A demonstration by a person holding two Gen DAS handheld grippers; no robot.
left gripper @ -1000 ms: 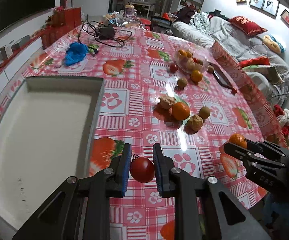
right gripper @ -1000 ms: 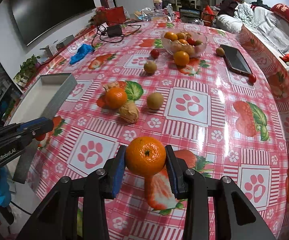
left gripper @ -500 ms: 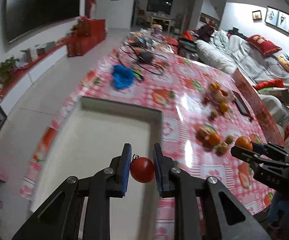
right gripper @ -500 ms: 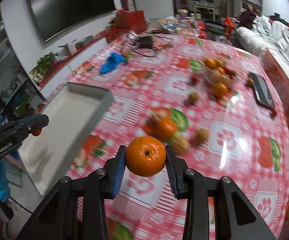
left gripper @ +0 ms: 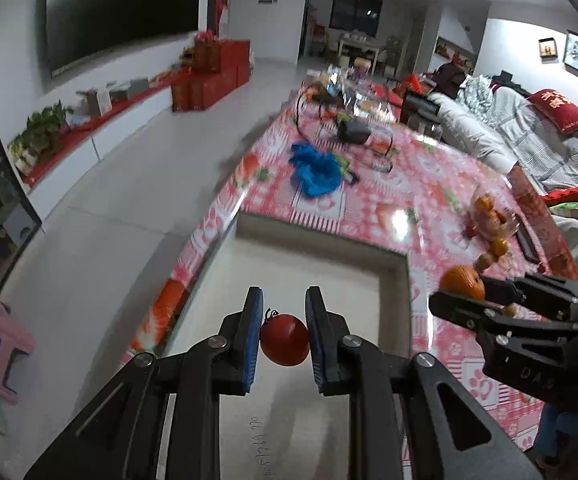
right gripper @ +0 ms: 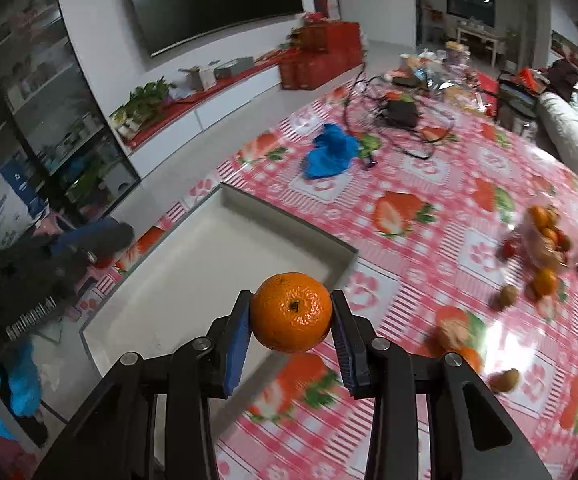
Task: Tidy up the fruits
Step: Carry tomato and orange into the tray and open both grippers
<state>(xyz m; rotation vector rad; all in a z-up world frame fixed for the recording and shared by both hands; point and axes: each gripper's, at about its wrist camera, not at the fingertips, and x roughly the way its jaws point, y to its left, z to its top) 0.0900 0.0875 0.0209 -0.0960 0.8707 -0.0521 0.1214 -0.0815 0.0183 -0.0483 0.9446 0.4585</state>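
1. Two fruits are in the air at once, and the widest thing under them is the table (right gripper: 429, 184) with its pink strawberry cloth, spreading ahead and to the right of both tools.
2. Next in size, the shallow white tray (left gripper: 289, 280) lies directly below and ahead of the left gripper (left gripper: 283, 338); from the right gripper (right gripper: 291, 314) it sits ahead and to the left, its near right corner just beyond the fingertips.
3. Its long axis runs away from the left tool, so a straight lowering would land inside it.
4. Far off to the right, the clear bowl (right gripper: 545, 236) and loose fruit around it stay well apart from both tools.
5. An orange (right gripper: 291, 312) is clamped between the right gripper's blue pads, hanging over the cloth near the tray's corner rather than over the tray floor.
6. Smallest, the red tomato (left gripper: 285, 338), stem to the left, is pinched tight in the left gripper above the tray's interior.
7. Judging by this, the left hand is nearer a drop; the right seems to need a shift leftward first.
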